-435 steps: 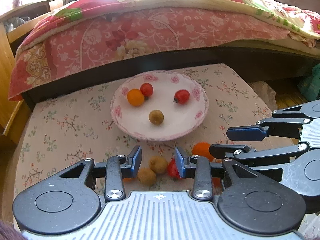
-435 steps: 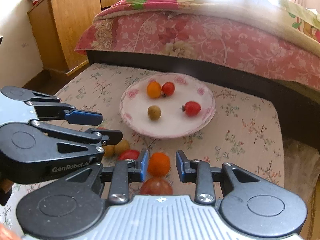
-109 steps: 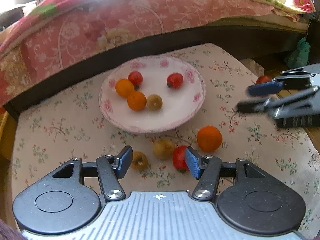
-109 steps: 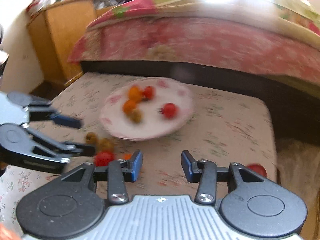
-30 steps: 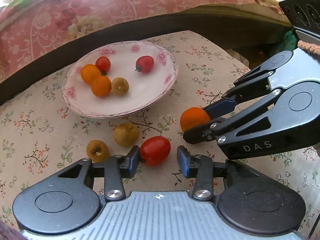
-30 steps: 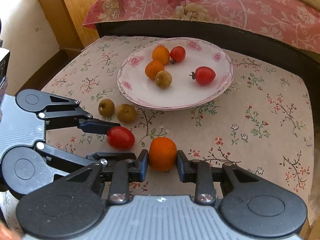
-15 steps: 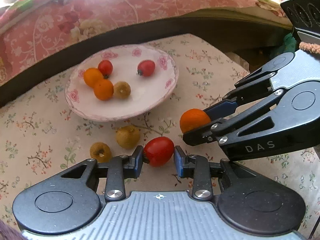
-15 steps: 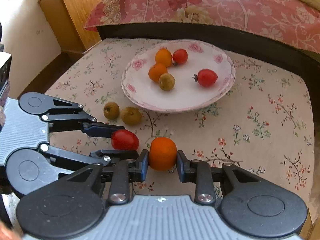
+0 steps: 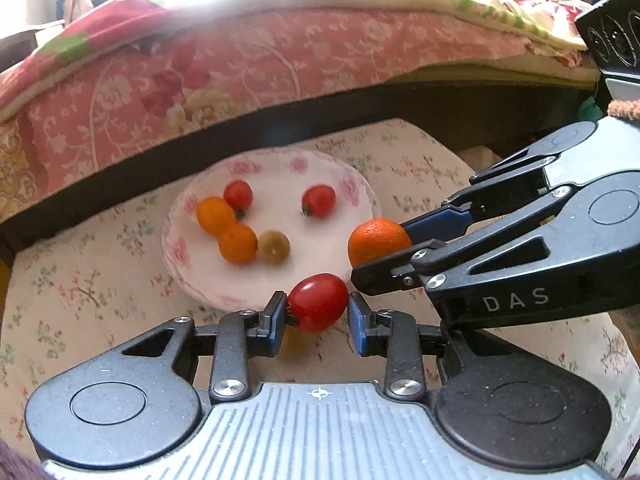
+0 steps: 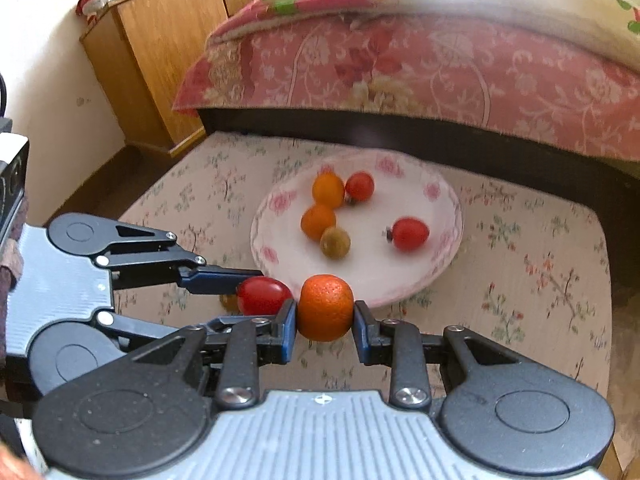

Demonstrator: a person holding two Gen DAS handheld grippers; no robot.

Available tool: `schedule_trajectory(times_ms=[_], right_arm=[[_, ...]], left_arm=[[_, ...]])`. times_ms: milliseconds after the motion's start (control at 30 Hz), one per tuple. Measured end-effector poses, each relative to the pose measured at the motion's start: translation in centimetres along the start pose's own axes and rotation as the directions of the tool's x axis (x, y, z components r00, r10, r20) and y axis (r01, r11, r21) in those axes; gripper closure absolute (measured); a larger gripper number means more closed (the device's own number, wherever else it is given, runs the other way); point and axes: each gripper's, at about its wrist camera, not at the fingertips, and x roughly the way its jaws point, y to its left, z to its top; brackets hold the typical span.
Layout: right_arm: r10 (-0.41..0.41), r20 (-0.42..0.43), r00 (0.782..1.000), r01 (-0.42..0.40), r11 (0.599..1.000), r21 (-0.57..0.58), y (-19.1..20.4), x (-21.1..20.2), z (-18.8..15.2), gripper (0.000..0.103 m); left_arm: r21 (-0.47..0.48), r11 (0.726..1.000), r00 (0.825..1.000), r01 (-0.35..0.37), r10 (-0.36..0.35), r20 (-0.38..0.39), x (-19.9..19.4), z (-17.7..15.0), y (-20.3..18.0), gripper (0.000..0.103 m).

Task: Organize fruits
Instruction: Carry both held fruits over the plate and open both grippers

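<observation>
My left gripper (image 9: 318, 316) is shut on a red tomato (image 9: 318, 302), held above the near rim of the white floral plate (image 9: 176, 248). My right gripper (image 10: 325, 322) is shut on an orange (image 10: 326, 307), held just beside the tomato (image 10: 262, 295) at the plate's (image 10: 448, 196) near edge. In the left wrist view the right gripper (image 9: 384, 254) comes in from the right with the orange (image 9: 378, 240). On the plate lie two oranges (image 9: 238, 243), two tomatoes (image 9: 319, 200) and a brown longan (image 9: 274, 245).
The plate stands on a low floral-covered table (image 10: 540, 272). A brown fruit (image 10: 229, 301) shows on the cloth behind the left fingers. A bed with a pink floral cover (image 9: 248, 60) runs behind the table. A wooden cabinet (image 10: 160, 48) stands at the back left.
Both grippers have lifted their fruits off the cloth and moved forward towards the plate's near edge. The loose brown fruits have dropped almost out of sight below the grippers.
</observation>
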Motion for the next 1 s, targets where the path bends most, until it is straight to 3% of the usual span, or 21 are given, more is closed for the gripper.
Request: schedule_trajectory(times_ms=[533,1000], right_arm=[[-0.032,0.043,0.999,0.032,0.999,0.008,-1.6,2.4,2.5,0.070],[-0.055,0.024,0.998,0.055,0.998,0.021,-2.4,4.6,3.2,0.070]], left_arm=[[-0.052,0.996,0.997,-0.075,0.076,0.014,2.3,2.2,2.5,0.062],[-0.114,0.990,0.996,-0.084,0.084,-0.006,2.5,2.5,4.3,0.061]])
